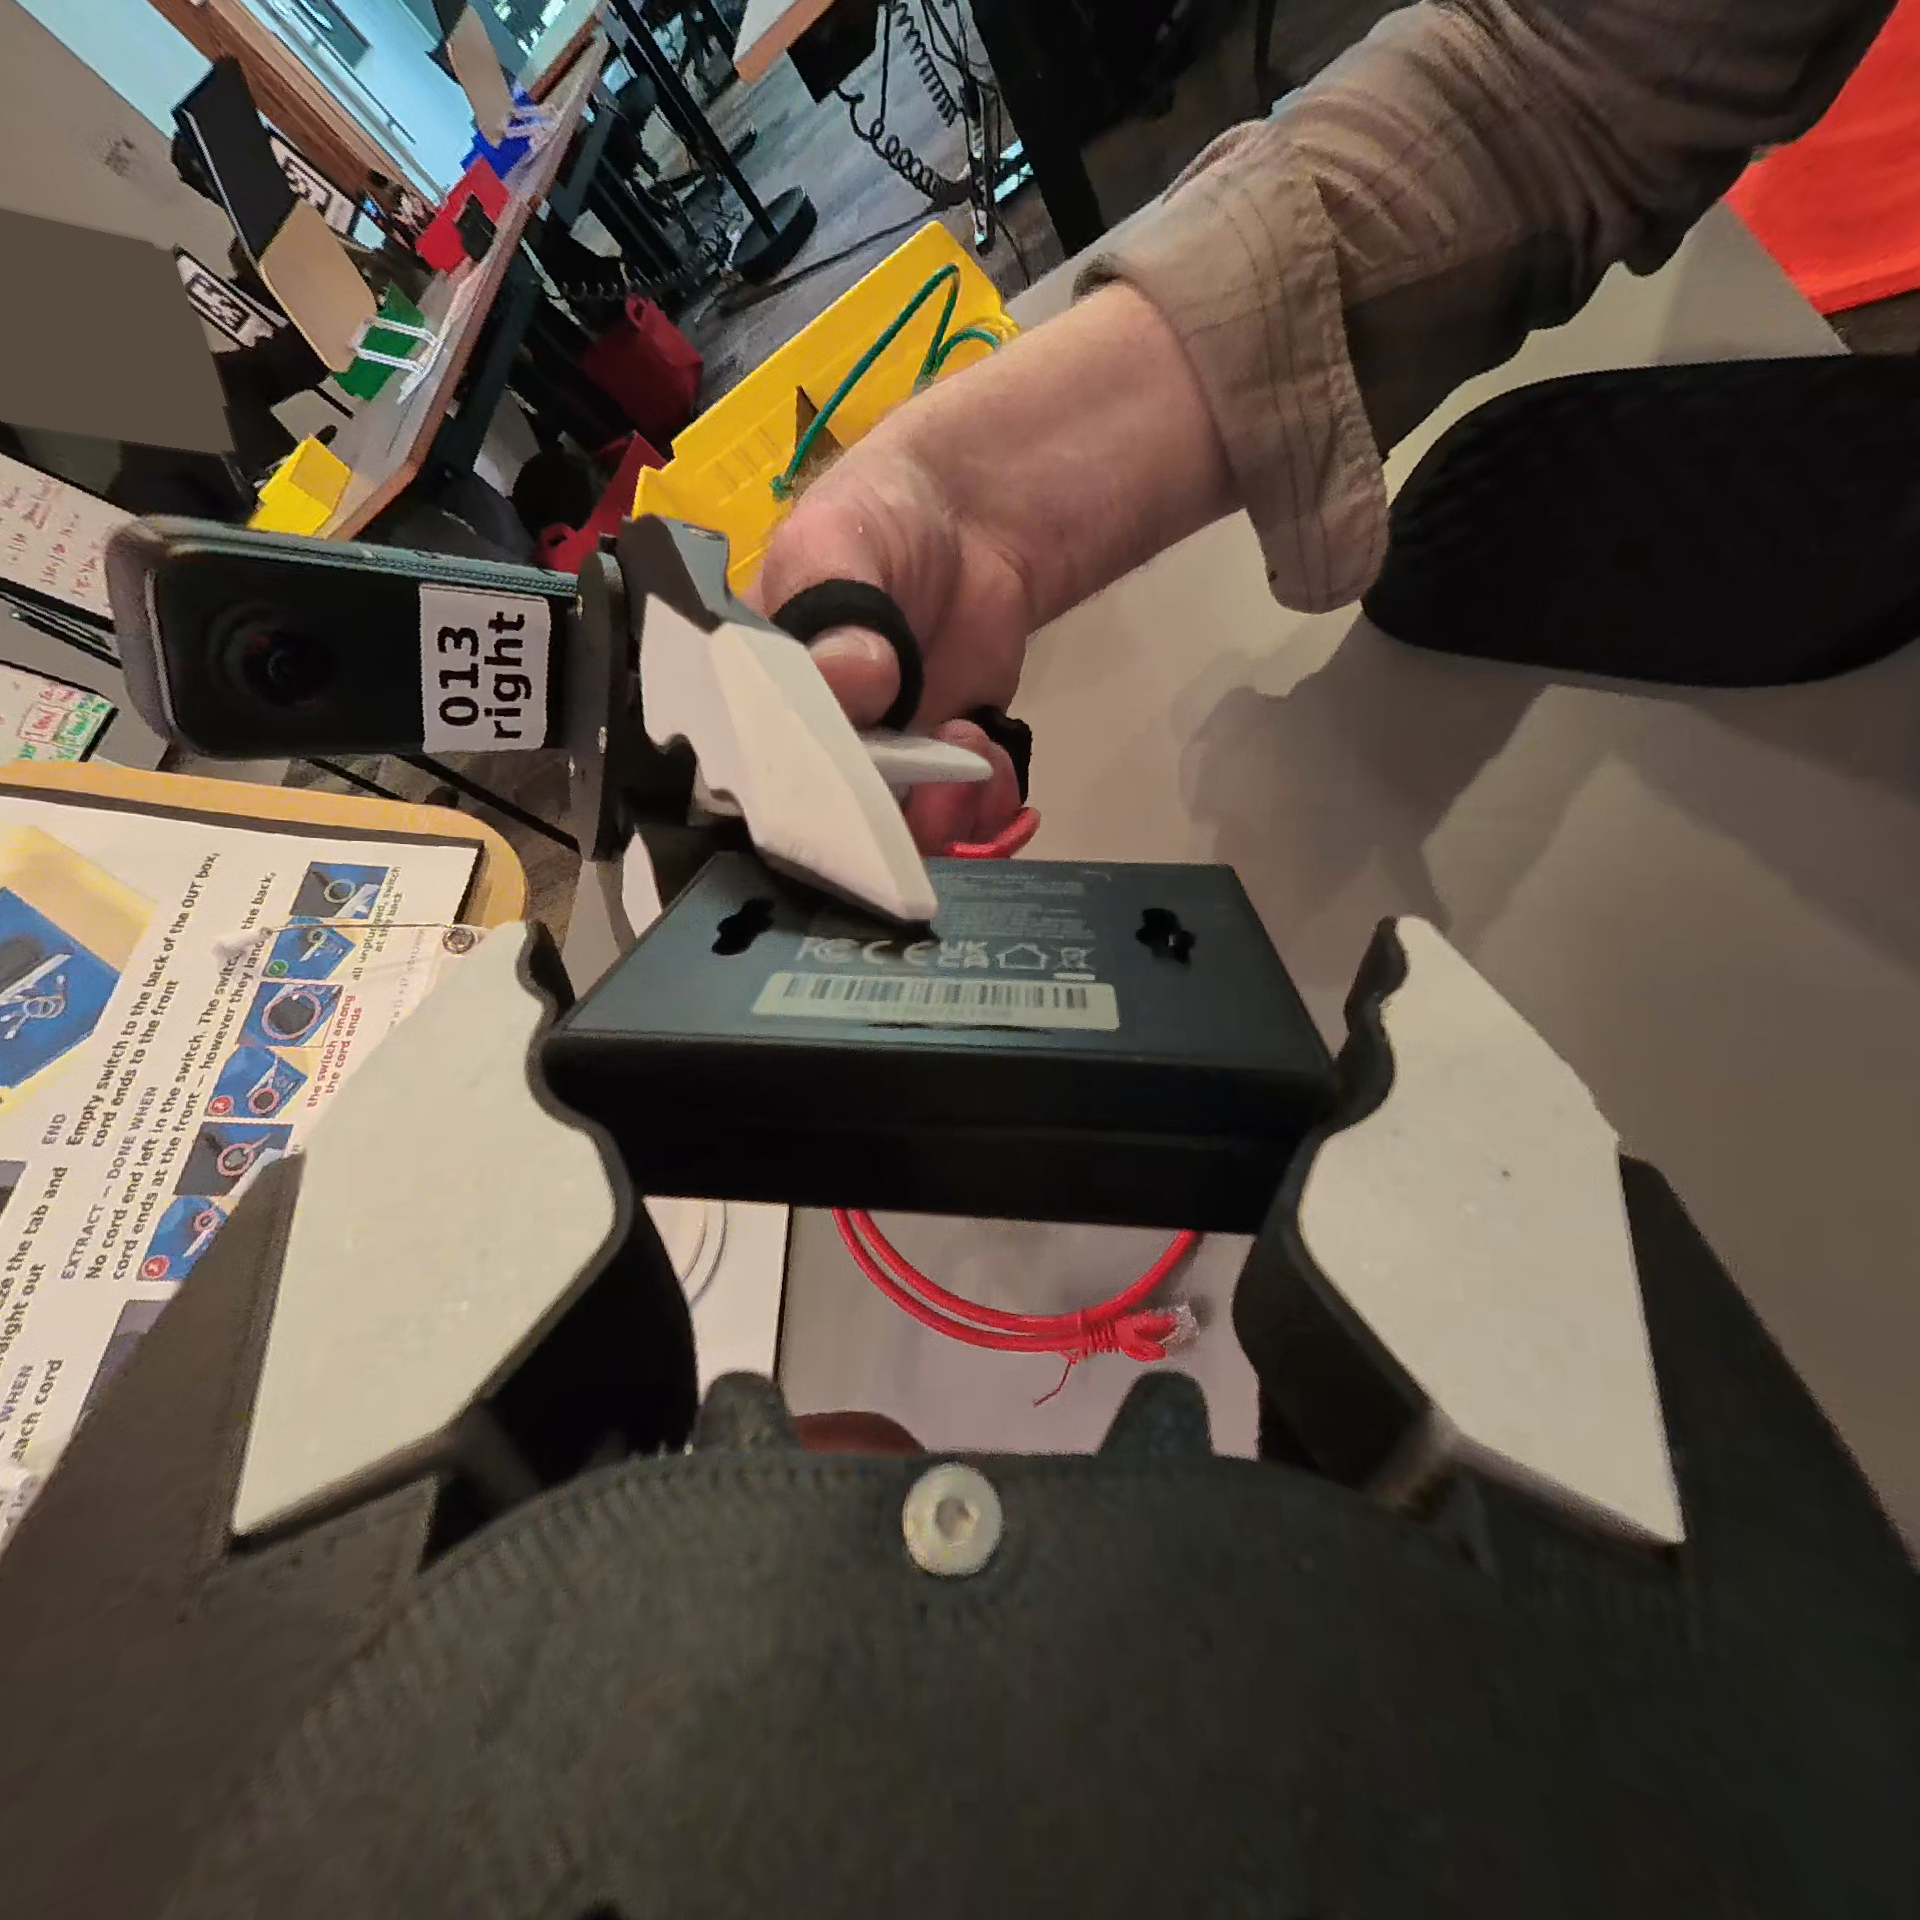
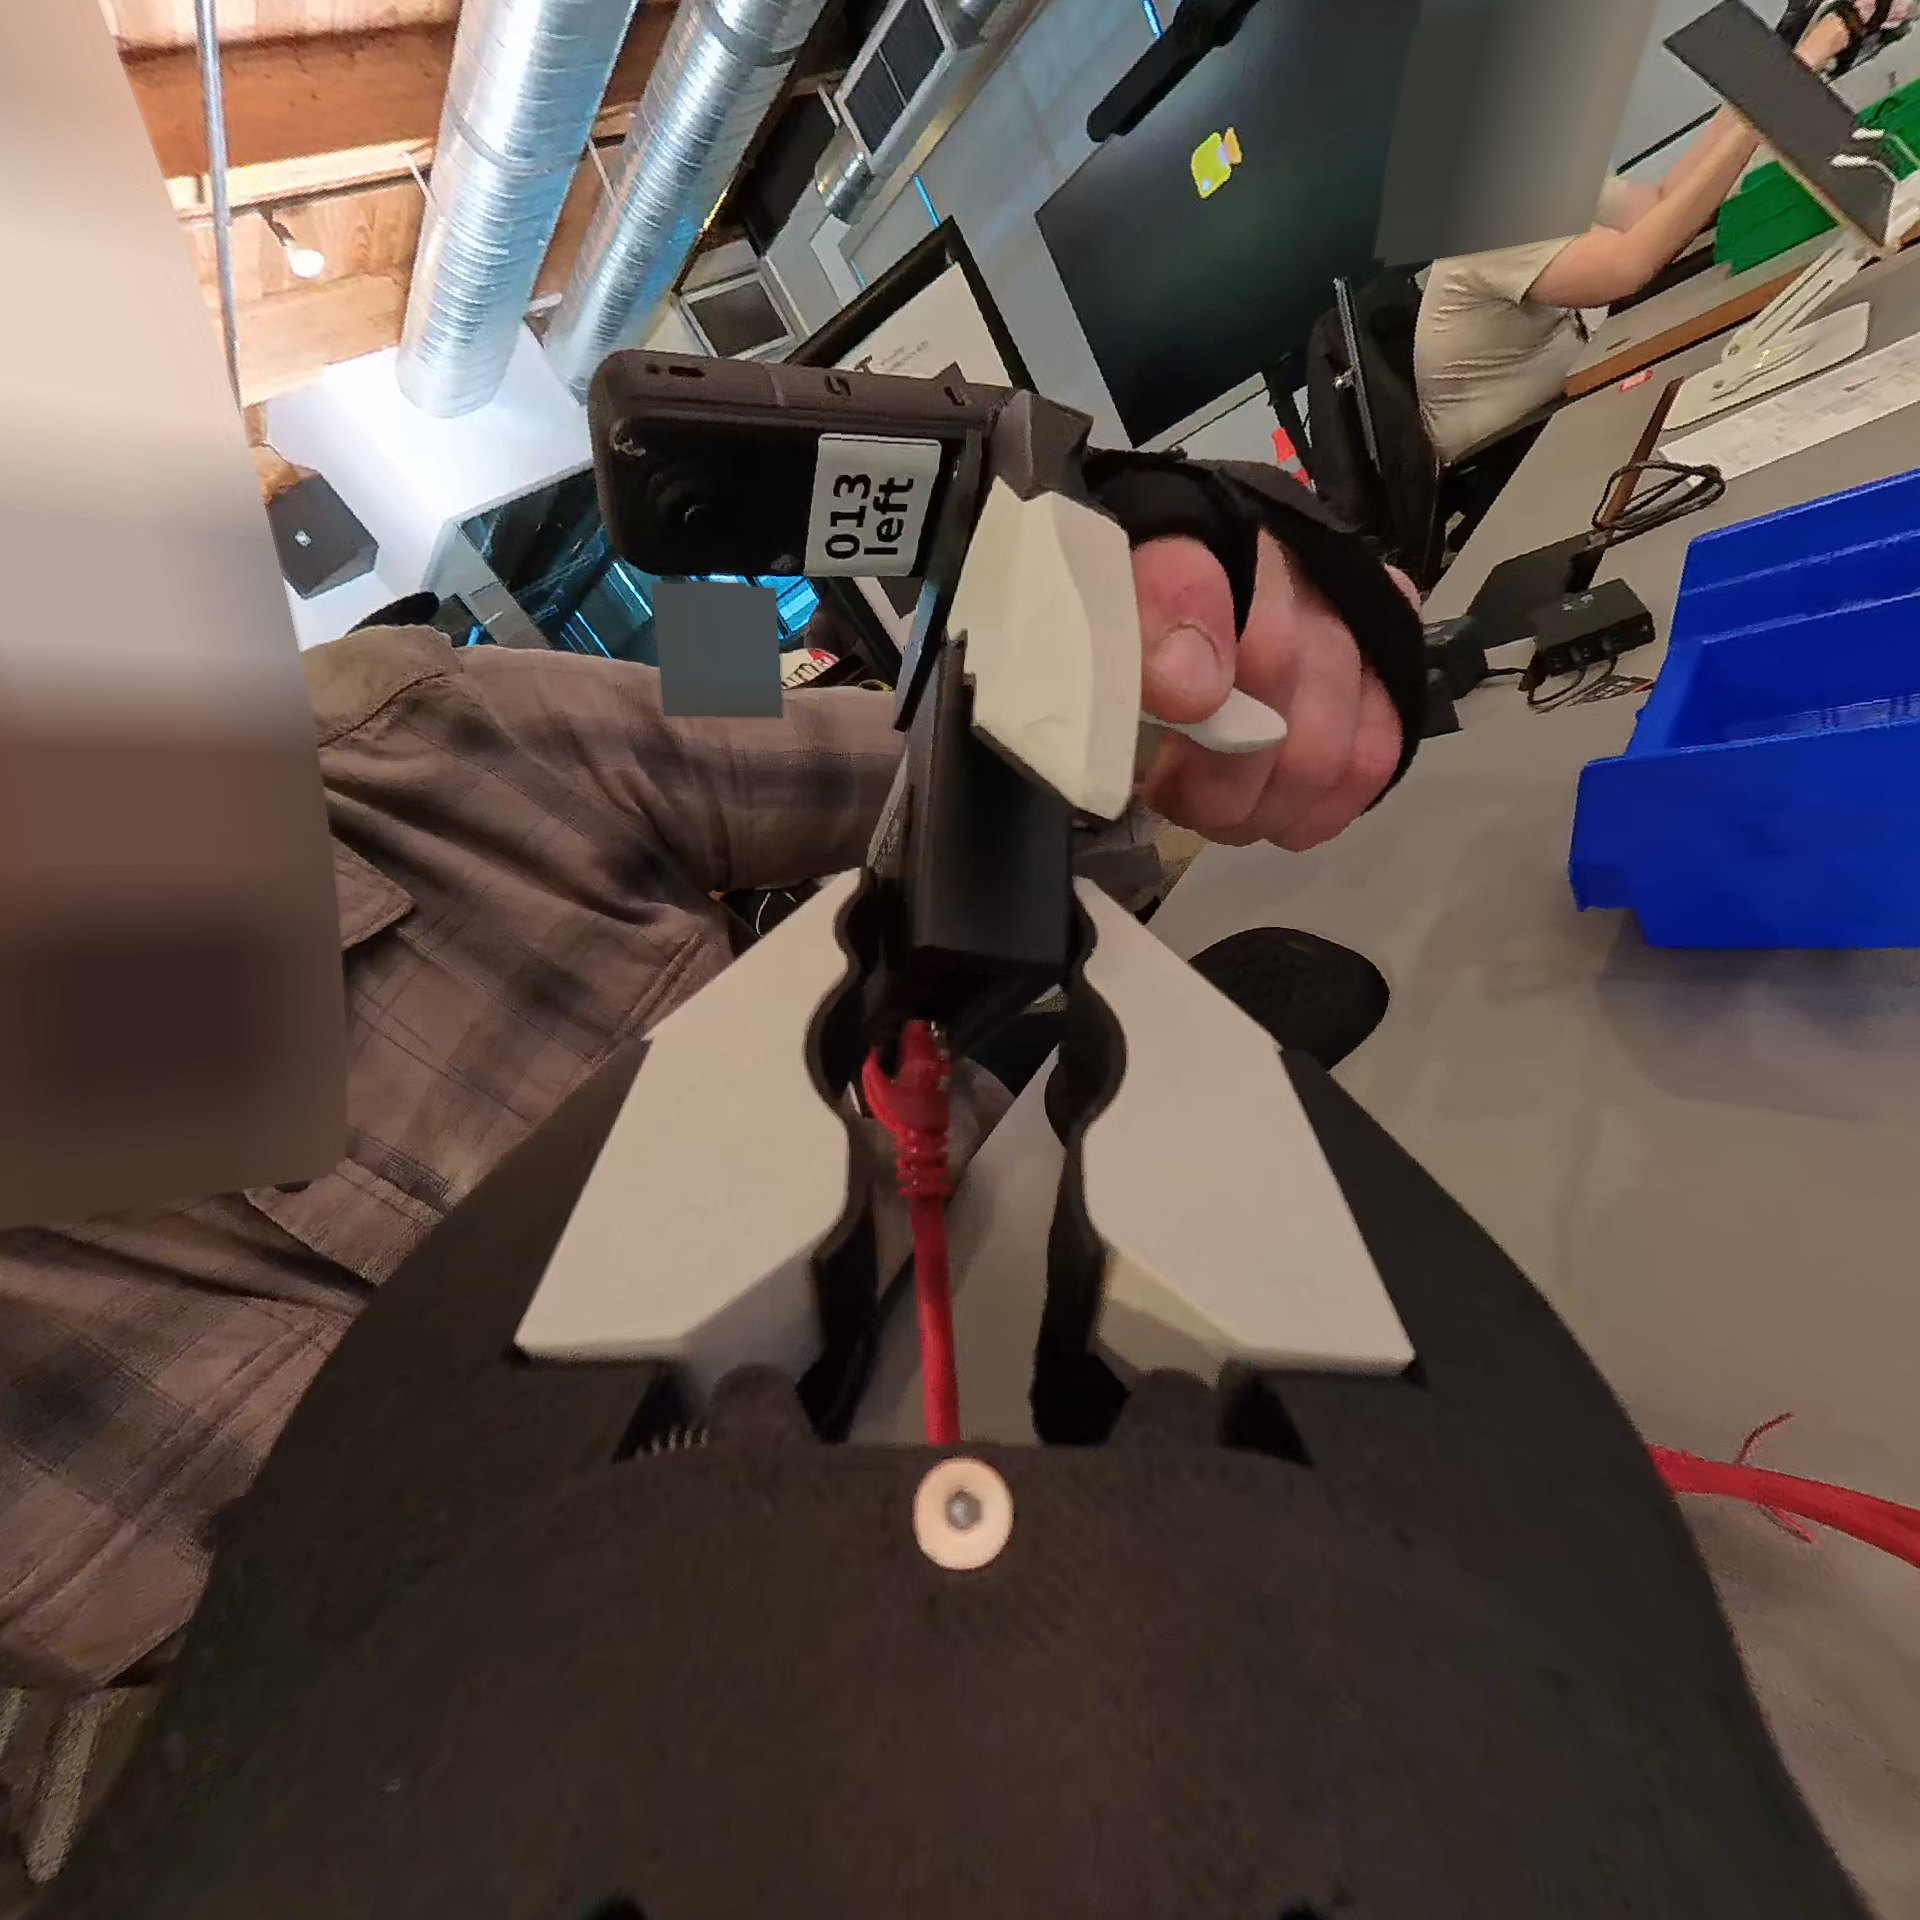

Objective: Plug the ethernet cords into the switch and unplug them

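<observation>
My left tongs (image 1: 940, 1081) clamp the black ethernet switch (image 1: 935, 1049), underside up, above the bench (image 1: 1558, 935). My right tongs (image 2: 961, 977) stand narrowly apart around the red cord's plug (image 2: 920, 1091) at the switch's port; whether they grip it I cannot tell.

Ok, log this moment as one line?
left gripper: shut on black box-shaped switch, underside up | right gripper: around red ethernet cord plug at switch port | seating: unclear

Switch (image 1: 935, 1049) between left tongs (image 1: 940, 1132), above cord (image 1: 997, 1320) on table (image 1: 1558, 935).
</observation>
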